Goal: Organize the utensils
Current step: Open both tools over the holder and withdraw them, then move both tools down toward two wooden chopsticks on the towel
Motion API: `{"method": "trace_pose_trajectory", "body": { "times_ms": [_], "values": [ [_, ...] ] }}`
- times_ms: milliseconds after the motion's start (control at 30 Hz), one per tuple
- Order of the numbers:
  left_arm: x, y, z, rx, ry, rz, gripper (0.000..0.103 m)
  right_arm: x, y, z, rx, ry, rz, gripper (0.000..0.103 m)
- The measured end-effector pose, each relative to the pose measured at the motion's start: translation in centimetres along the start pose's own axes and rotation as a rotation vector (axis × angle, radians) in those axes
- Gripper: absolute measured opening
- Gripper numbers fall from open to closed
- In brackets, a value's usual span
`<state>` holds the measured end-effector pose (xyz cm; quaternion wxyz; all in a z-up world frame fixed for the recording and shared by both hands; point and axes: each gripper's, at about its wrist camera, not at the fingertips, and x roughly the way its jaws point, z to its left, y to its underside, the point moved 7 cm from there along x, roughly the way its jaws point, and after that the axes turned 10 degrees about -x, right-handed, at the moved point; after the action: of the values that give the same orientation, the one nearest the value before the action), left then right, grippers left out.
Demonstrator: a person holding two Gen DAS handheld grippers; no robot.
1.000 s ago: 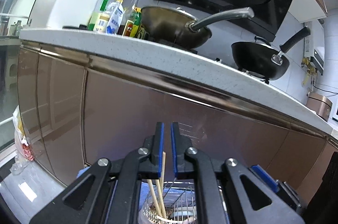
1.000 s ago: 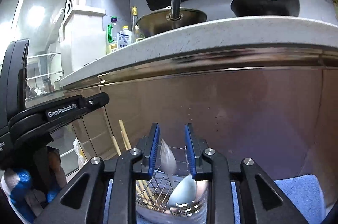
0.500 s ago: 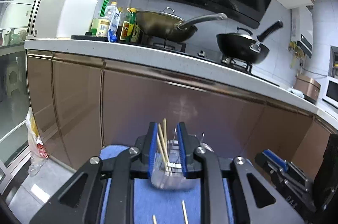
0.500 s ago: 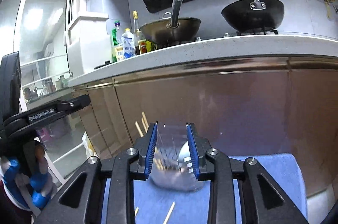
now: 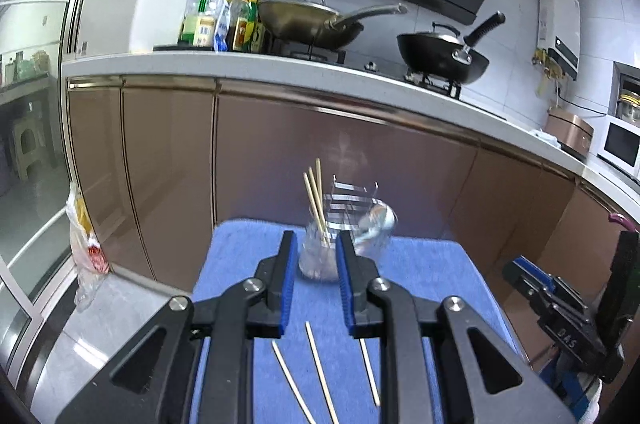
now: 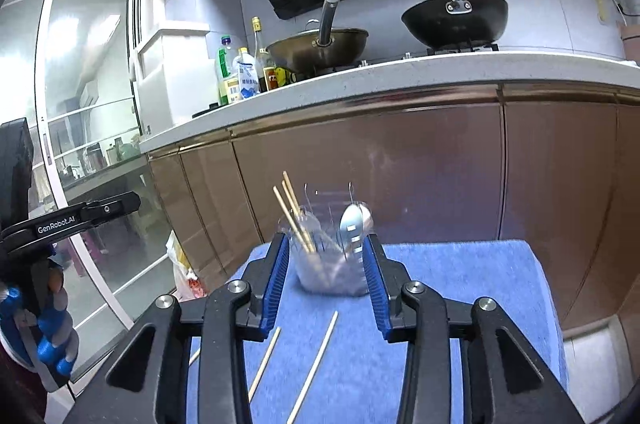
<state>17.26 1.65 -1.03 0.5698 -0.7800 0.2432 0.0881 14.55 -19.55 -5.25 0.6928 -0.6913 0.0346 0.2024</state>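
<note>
While I am scanning from the left, I am holding the left hand-held gripper (image 5: 316, 284) low and level above the blue mat (image 5: 424, 276), its jaws standing apart with nothing between them. Three loose chopsticks (image 5: 318, 368) are lying on the mat under it, their near ends cut off by the gripper body. Ahead, the clear utensil holder (image 5: 344, 244) is standing on the mat with chopsticks leaning in its left side and a spoon (image 6: 352, 228) on its right, somewhat blurred. Rightward, I am keeping the right hand-held gripper (image 6: 326, 280) level too, jaws spread wide and empty, framing the holder without touching.
</note>
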Motion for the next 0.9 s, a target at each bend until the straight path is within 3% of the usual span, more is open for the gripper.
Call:
{"method": "trace_pose_trajectory", "body": {
  "times_ms": [300, 900],
  "values": [
    [-1.6, 3.0, 0.1, 0.025, -0.025, 0.067, 0.019, -1.5, 2.8, 0.6, -0.024, -0.01, 0.063, 0.038],
    [-0.6, 7.2, 4.1, -0.037, -0.06, 0.189, 0.019, -1.8, 6.0, -0.5, 0.009, -0.014, 0.136, 0.038]
  ]
}}
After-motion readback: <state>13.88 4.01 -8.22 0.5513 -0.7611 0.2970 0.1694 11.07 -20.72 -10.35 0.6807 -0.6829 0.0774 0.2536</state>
